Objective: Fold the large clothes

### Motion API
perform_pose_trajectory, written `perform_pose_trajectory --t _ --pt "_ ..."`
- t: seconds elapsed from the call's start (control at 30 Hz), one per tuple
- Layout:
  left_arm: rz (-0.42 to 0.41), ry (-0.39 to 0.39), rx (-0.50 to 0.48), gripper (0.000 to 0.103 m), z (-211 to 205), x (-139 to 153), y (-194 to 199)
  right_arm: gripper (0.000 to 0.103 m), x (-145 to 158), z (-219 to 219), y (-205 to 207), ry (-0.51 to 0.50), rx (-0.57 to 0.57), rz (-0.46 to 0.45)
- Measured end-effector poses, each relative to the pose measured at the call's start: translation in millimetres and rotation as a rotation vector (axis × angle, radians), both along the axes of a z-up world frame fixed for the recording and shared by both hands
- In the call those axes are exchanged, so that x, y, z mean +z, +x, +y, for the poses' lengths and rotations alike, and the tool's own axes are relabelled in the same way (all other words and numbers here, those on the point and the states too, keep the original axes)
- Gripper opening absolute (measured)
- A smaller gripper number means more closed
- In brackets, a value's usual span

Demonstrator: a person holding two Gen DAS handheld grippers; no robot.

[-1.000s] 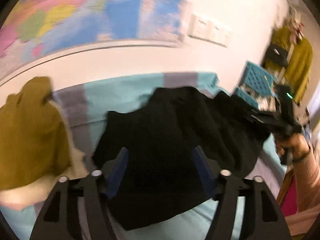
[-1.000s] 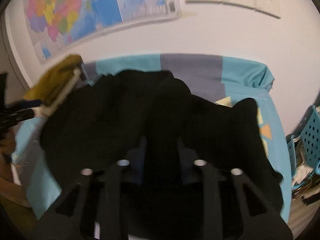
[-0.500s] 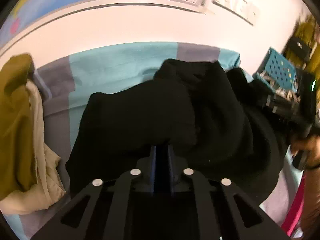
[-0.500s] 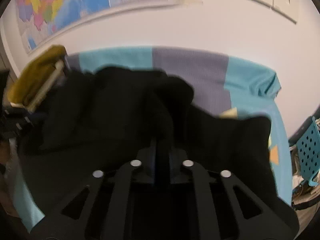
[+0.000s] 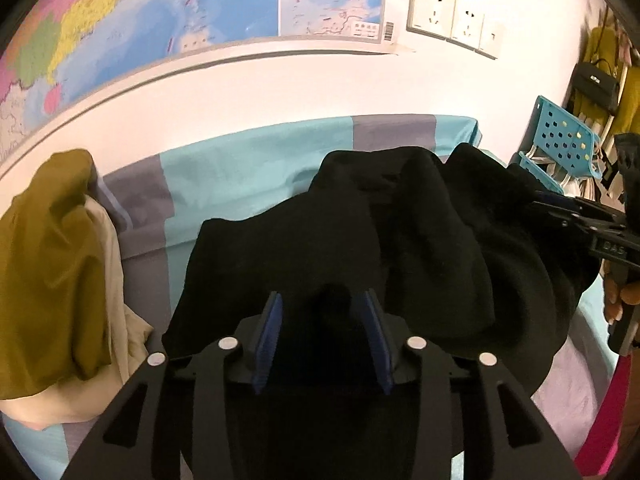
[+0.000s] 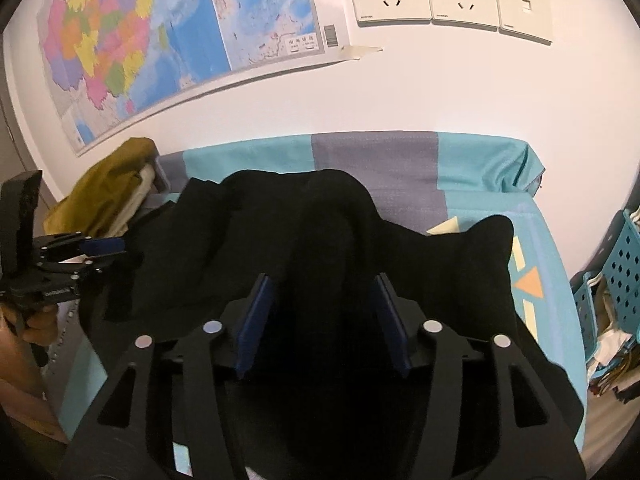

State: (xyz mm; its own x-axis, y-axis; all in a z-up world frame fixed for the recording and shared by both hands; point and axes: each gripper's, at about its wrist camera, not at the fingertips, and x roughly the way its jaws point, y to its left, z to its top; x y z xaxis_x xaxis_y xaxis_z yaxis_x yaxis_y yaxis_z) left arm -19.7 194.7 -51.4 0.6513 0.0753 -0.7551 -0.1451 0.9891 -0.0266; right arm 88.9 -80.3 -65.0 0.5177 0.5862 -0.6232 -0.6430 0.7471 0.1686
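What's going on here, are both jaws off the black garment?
A person is working the black garment on the striped bedsheet with two handheld grippers. The left gripper and right gripper both stand with jaws apart over the bunched, unfolded cloth. A mustard garment lies at its left.

The garment [image 5: 328, 240] lies on the bed [image 5: 248, 168] (against the wall), with piled clothes [image 5: 52, 264] to its left.
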Motion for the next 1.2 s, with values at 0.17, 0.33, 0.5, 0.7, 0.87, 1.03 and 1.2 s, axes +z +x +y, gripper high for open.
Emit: perform_pose_trajectory --t 0.17,0.33,0.5,0.7,0.87,1.03,1.2 --pt "-0.004 0.015 -0.008 0.055 -4.8 -0.9 3.6 0.060 1.9 3.8 -5.9 0.000 0.011 -0.009" --pt "0.031 0.025 0.028 0.058 2.4 -12.9 19.4 0.060 -9.4 19.2 0.4 -0.030 0.027 0.009" --pt "0.053 0.005 0.027 0.040 12.7 -23.8 34.2 0.060 -20.6 30.6 8.8 -0.043 0.032 0.033" --pt "0.028 -0.012 0.064 0.011 19.4 -10.8 39.7 0.012 -14.7 32.6 13.5 -0.067 0.018 0.000" --pt "-0.052 -0.049 0.125 0.010 39.3 13.9 36.3 0.004 18.1 23.3 15.8 0.066 -0.021 -0.100" --pt "0.037 -0.029 0.128 0.018 42.3 -9.0 48.3 0.013 -20.3 40.6 47.1 -0.023 -0.001 0.059" --pt "0.054 0.027 0.130 0.034 35.1 -22.5 46.0 0.046 -27.6 32.1 35.6 -0.013 0.006 0.049"
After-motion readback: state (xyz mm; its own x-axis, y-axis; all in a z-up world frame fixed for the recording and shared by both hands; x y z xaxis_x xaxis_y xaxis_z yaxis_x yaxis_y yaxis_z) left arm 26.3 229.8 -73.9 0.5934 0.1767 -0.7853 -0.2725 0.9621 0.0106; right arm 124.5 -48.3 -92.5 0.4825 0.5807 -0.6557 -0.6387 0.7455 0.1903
